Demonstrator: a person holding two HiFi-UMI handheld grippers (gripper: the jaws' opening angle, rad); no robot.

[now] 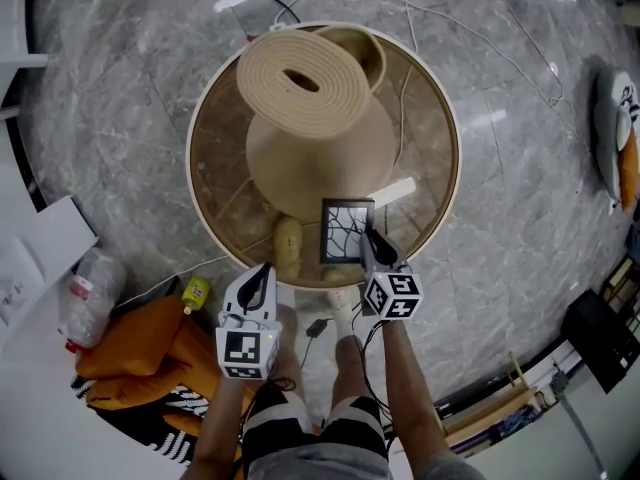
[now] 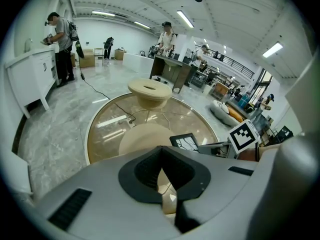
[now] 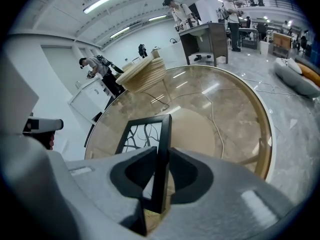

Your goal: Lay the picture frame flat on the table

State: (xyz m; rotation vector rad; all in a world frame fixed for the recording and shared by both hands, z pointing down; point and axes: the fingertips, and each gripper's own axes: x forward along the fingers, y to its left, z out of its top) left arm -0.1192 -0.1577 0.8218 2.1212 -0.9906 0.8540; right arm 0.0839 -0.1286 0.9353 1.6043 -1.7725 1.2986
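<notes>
A black picture frame point(image 1: 346, 231) with a branch pattern sits at the near edge of the round glass table point(image 1: 435, 118). It faces mostly upward, and I cannot tell whether it lies flat. My right gripper point(image 1: 372, 240) is shut on its right edge. In the right gripper view the frame point(image 3: 145, 134) runs forward from between the jaws of the right gripper point(image 3: 161, 181). My left gripper point(image 1: 263, 276) hovers at the table's near rim, left of the frame, shut and empty. The left gripper view shows the frame point(image 2: 186, 141) ahead to the right, past the left gripper point(image 2: 167, 184).
Under the glass stands a beige wooden base point(image 1: 310, 118), with a cable point(image 1: 405, 98) running over it. A white strip point(image 1: 393, 192) lies beside the frame. On the floor to the left are an orange bag point(image 1: 140, 353) and a plastic bottle point(image 1: 85, 288). People stand at counters far behind.
</notes>
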